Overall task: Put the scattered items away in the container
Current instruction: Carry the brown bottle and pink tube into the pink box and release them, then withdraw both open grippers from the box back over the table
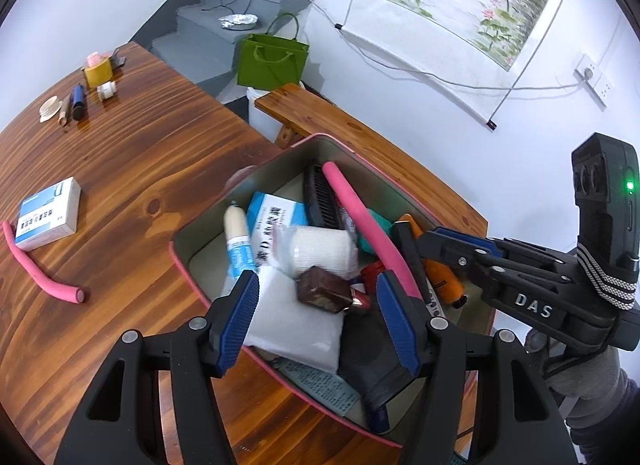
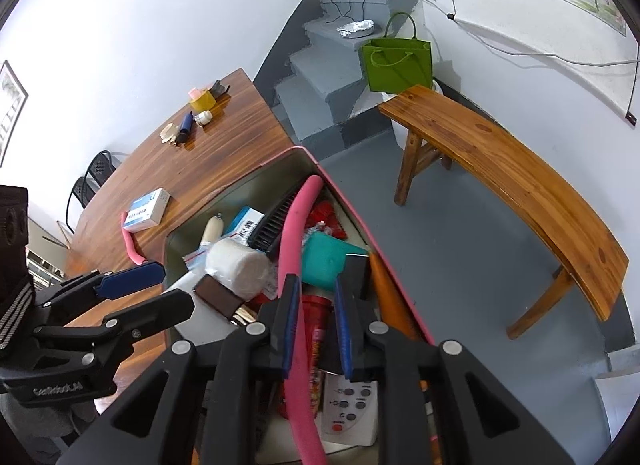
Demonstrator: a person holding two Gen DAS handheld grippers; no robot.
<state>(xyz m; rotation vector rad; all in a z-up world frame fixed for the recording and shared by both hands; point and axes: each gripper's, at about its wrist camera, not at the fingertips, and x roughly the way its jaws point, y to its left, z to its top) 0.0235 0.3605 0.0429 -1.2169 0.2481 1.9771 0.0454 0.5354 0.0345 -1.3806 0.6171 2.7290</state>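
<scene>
Container nearly full at the counter edge

Pink-rimmed container sits at the counter's edge nearest the wooden stool, crammed with a gauze roll, pink foam tube and comb. Left tongs hang open above it; right tongs stand slightly parted, gripping nothing. Another pink tube and a white box lie toward the counter's far side.

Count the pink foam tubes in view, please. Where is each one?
2. One pink foam tube lies on the table beside the white box; the other is in the container. More may be hidden.
</scene>
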